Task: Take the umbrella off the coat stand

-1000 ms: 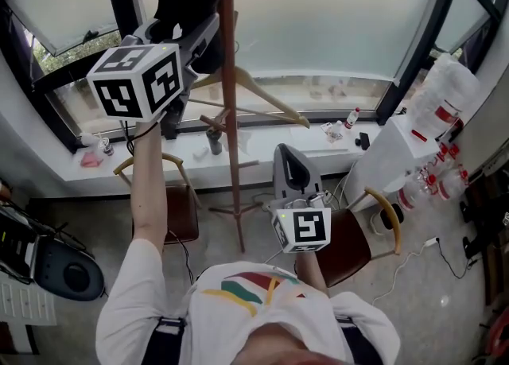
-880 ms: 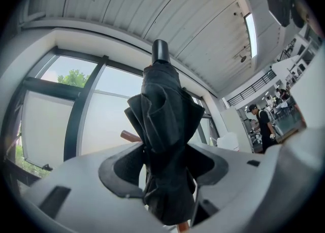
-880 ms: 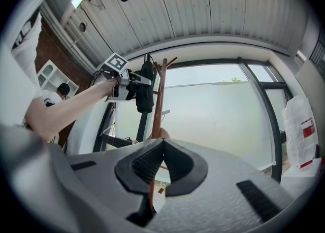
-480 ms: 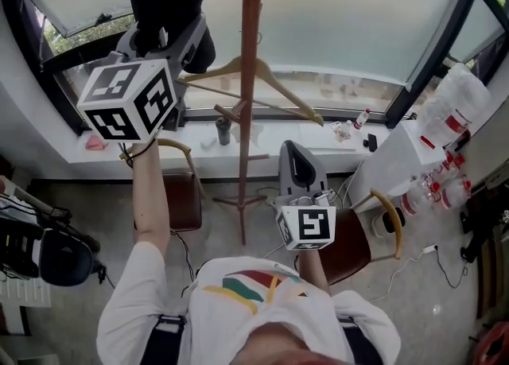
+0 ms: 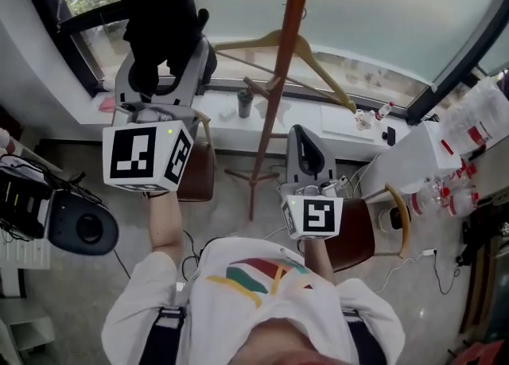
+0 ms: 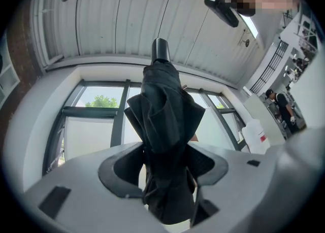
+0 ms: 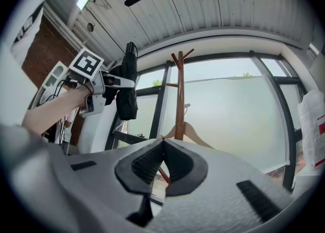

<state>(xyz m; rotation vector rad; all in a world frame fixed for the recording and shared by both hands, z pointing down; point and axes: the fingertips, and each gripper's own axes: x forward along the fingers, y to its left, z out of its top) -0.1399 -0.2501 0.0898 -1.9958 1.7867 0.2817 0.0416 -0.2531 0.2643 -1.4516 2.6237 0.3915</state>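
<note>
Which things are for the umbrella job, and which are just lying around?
For the job:
- black umbrella, gripped in the jaws of the left gripper
- wooden coat stand

Just lying about:
- wooden hanger on the stand
- dark cup on the windowsill
- brown chair
- bottles

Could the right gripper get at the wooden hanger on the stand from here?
Probably yes: the hanger hangs ahead of the right gripper with nothing between, though its jaws are together.
</note>
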